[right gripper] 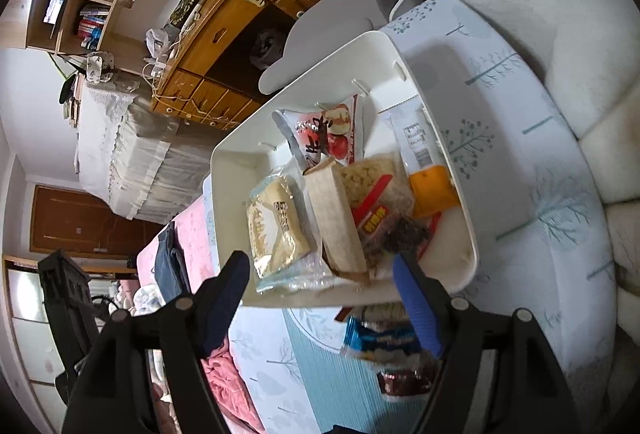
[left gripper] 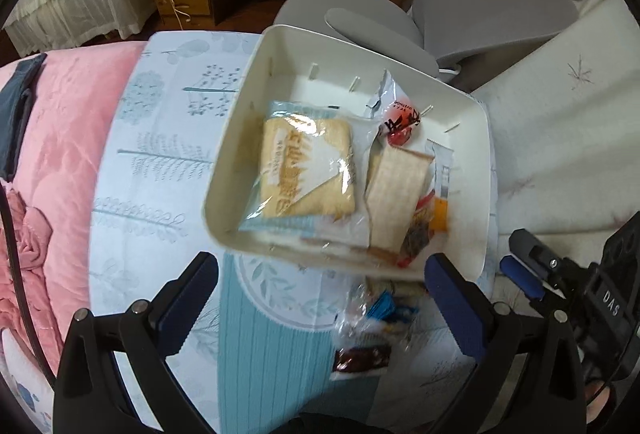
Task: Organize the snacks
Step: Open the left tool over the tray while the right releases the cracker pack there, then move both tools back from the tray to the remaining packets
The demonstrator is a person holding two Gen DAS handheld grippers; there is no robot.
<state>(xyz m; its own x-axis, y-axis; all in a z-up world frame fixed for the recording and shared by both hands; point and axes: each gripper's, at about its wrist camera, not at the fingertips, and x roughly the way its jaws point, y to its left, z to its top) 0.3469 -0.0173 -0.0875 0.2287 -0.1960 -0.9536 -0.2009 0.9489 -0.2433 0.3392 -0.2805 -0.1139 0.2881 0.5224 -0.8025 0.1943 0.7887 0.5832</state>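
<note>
A white rectangular bin (left gripper: 224,170) sits on a pale tree-printed cloth (left gripper: 168,138) and holds about six wrapped snacks: a square biscuit pack (left gripper: 306,166) at its left, a tan slice (left gripper: 394,194) beside it, and a red-and-white packet (left gripper: 394,114) at the far side. Two or three more packets (left gripper: 372,326) lie on the cloth just near of the bin. Both the left gripper (left gripper: 320,298) and the right gripper (right gripper: 324,298) hang with their tongs apart, clasping nothing.

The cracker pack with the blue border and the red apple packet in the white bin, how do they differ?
The cracker pack lies flat on the floor of the white bin; the red apple packet stands tilted against the far wall. The cracker pack is clear with pale blue edges and looks larger; the apple packet is silvery with red print. Both are sealed and inside the bin.
</note>
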